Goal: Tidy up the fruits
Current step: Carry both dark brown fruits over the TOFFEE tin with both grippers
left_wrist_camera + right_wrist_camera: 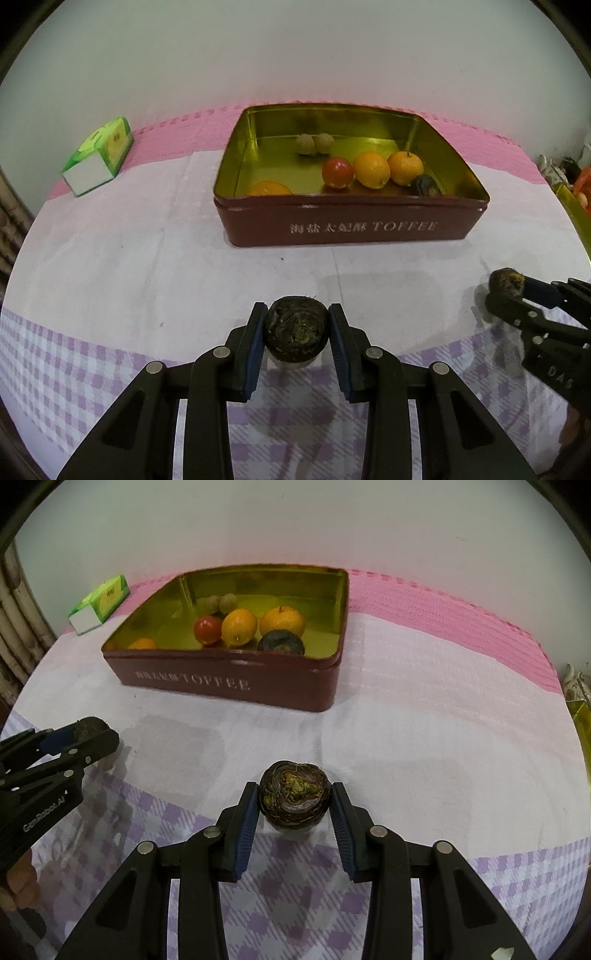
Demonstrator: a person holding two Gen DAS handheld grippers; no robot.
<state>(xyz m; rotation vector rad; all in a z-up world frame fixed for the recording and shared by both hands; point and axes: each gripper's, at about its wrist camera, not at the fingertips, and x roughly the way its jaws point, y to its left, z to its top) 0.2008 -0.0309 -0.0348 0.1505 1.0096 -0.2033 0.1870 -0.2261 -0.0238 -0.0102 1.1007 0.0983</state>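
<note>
The left hand-held gripper squeezed a dark round fruit between its pads. The right hand-held gripper squeezed another dark fruit. Both were near the toffee tin.

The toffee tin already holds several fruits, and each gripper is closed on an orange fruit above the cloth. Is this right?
Not quite: the held fruits are not orange. The left gripper is closed on a dark brown fruit, as the left wrist view shows, and the right gripper on another dark brown one in the right wrist view. The toffee tin does hold several fruits.
</note>
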